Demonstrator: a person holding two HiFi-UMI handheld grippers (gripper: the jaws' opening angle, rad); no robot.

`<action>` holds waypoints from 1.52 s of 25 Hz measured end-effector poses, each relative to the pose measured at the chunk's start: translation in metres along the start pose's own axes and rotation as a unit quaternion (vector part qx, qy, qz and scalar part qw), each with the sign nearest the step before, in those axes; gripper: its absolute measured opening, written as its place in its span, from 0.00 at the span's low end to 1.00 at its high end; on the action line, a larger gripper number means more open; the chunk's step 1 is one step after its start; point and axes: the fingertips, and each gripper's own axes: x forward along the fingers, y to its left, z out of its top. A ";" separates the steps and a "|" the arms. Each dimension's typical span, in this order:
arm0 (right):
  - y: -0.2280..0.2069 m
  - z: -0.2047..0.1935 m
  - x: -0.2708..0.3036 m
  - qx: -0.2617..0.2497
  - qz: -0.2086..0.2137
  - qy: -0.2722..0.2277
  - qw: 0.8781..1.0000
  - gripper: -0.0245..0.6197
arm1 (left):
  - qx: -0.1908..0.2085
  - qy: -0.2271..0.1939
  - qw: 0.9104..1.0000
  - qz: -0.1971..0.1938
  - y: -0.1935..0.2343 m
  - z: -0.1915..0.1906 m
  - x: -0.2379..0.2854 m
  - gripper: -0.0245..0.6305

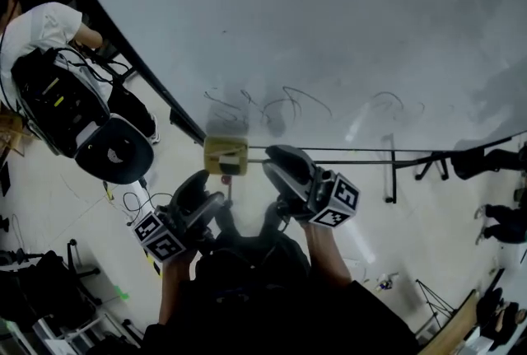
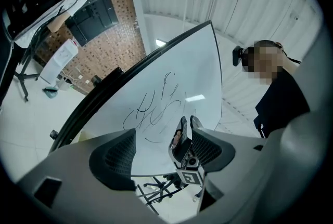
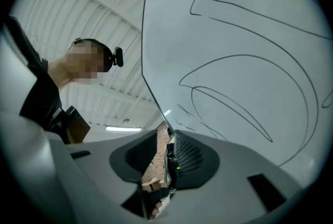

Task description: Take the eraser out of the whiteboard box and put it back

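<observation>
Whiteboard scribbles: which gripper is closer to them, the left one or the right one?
Right. The right gripper sits just below the scribbles, close to them. The left gripper is lower and further left, away from them.

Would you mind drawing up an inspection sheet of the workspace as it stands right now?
Surface: whiteboard on a dark stand, with black scribbles near its lower edge.
Job's things: yellow box at the board's lower edge; eraser not seen in any view.
Clutter: dark equipment on the floor.
Grippers: left gripper has its jaws wide apart and is empty; right gripper has its jaws narrowly apart, with no eraser seen between them.
Cables: loose cable on the floor by the box.
Surroundings: person in a white shirt beside the board; brick-patterned wall behind.
</observation>
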 end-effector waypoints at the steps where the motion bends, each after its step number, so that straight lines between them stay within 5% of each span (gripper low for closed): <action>1: 0.001 0.002 -0.003 0.011 0.004 -0.004 1.000 0.23 | 0.001 -0.009 1.000 0.003 -0.003 0.001 0.001 0.54; 8: 0.000 0.007 -0.020 0.070 0.029 -0.010 0.997 0.21 | 0.015 -0.035 0.999 0.033 -0.023 -0.003 0.010 0.54; 15: 0.005 0.021 -0.030 0.063 0.035 -0.019 0.997 0.21 | 0.038 -0.028 0.998 0.034 -0.038 -0.009 0.007 0.54; 23: 0.035 0.008 -0.038 0.041 0.001 -0.047 0.998 0.20 | 0.048 -0.014 0.999 -0.015 -0.054 -0.007 -0.021 0.54; 38: 0.177 -0.103 -0.019 -0.021 -0.102 -0.049 0.993 0.20 | 0.018 0.010 0.993 -0.118 -0.064 -0.022 -0.186 0.54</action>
